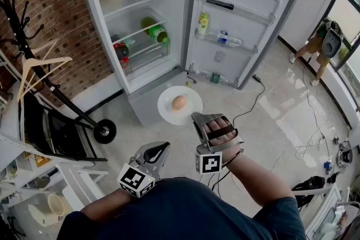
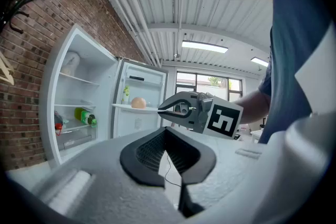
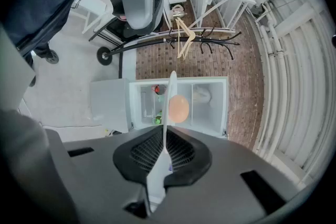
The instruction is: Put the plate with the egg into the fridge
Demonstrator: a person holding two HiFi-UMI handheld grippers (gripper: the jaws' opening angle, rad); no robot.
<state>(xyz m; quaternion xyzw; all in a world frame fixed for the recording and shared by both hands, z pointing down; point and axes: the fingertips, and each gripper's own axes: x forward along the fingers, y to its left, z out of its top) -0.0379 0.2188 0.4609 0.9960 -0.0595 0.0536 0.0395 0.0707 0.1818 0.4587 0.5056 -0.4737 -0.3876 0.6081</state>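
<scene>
A white plate (image 1: 169, 112) carrying a brown egg (image 1: 179, 102) hangs level in front of the open fridge (image 1: 140, 19). My right gripper (image 1: 198, 117) is shut on the plate's near rim. In the right gripper view the plate (image 3: 170, 97) shows edge-on between the jaws, with the egg (image 3: 178, 108) in line with the fridge's compartment (image 3: 205, 107). My left gripper (image 1: 163, 146) stays lower left, close to my body, shut and holding nothing. Its own view shows the right gripper (image 2: 160, 109) holding the plate (image 2: 128, 108) and egg (image 2: 138, 103).
The fridge door (image 1: 236, 25) stands swung open to the right, bottles in its racks. A green bottle (image 1: 154, 31) and a red can (image 1: 121, 50) sit on middle shelves. A coat rack with a hanger (image 1: 34, 64) stands left. Cables (image 1: 315, 143) and a person (image 1: 318, 48) are at right.
</scene>
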